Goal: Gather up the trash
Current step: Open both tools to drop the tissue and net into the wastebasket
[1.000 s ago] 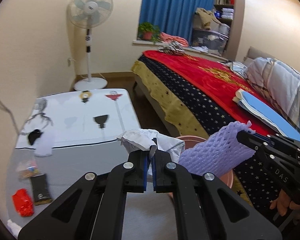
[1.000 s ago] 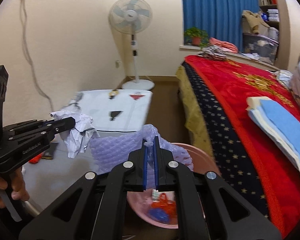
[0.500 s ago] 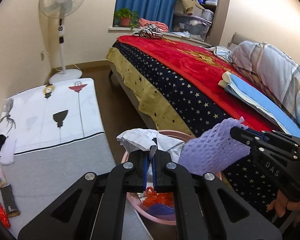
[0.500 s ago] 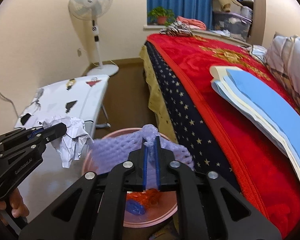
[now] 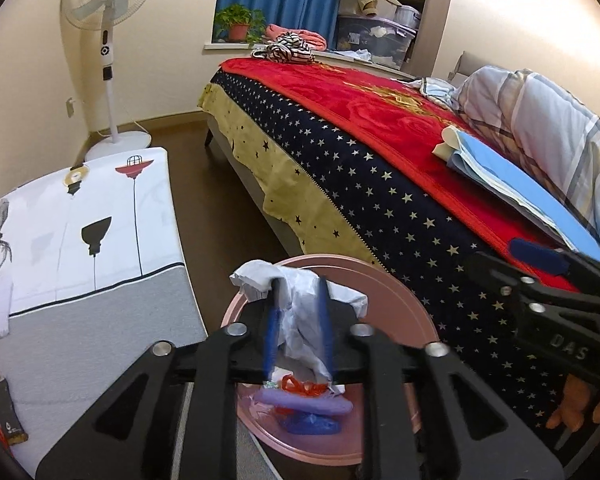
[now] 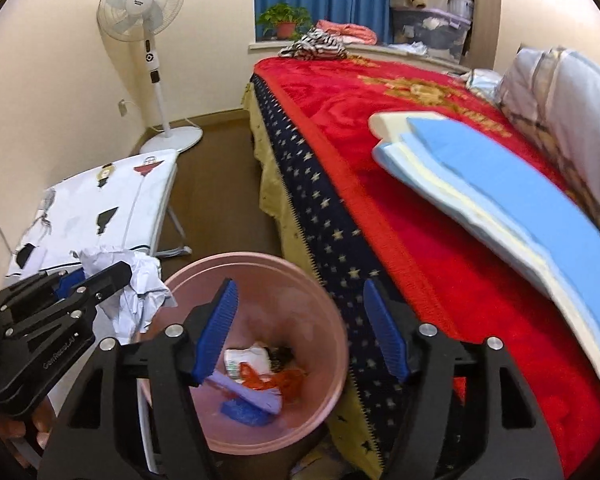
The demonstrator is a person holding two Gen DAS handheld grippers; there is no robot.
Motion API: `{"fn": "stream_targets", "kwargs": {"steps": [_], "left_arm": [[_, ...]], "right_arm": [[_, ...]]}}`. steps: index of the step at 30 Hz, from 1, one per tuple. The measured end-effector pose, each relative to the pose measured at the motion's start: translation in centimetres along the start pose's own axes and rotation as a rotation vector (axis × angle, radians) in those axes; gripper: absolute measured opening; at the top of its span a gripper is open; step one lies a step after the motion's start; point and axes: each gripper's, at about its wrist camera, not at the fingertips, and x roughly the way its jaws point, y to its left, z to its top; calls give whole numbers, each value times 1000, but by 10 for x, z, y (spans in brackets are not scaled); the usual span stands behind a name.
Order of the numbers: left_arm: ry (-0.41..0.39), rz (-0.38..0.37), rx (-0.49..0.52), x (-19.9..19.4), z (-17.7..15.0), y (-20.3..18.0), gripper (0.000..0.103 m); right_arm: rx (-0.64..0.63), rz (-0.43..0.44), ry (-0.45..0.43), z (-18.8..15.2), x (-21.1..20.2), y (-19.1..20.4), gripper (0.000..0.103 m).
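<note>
A: Where's the crumpled white paper wad [image 5: 300, 312]?
B: Lower centre of left-wrist view, btw the blue pads of the left gripper [image 5: 298, 332], above the round pink plastic bin [image 5: 396, 300]. Jaws just opened partway; can't tell if the pads touch the paper. Wrinkly, soft folds, hangs roughly vertical.
A: Right gripper [image 6: 300, 328]?
B: Jaws just opened wide, nothing btw them, over the bin [image 6: 324, 304], bottom centre.
A: The purple foam net sleeve [image 6: 246, 394]?
B: Lying in the bin bottom, flat, long axis running upper left to lower right in right-wrist view. Beside it: orange crinkly scrap [image 6: 276, 380], blue plastic bit [image 6: 244, 410], white wrapper [image 6: 246, 358].
A: Bin's spot?
B: Smooth, round, btw the grey-white printed table [image 5: 80, 240] at left and the starred dark bedspread [image 5: 380, 200] at right.
</note>
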Motion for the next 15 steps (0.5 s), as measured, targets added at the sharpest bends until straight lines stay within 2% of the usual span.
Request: {"fn": "stream_targets", "kwargs": {"steps": [1, 3, 5, 11, 15], "left_arm": [[14, 13, -11, 3, 1, -1, 75], [-3, 23, -37, 2, 2, 0, 87], [-16, 10, -40, 0, 4, 0, 90], [-45, 88, -39, -18, 11, 7, 93], [-130, 36, -83, -46, 20, 21, 93]], "right_arm": [[-1, -5, -8, 1, -2, -2, 67], [-1, -10, -22, 2, -5, -4, 67], [-4, -10, -32, 2, -8, -5, 67], [-27, -8, -53, 4, -14, -1, 71], [-31, -5, -63, 3, -18, 0, 73]]}}
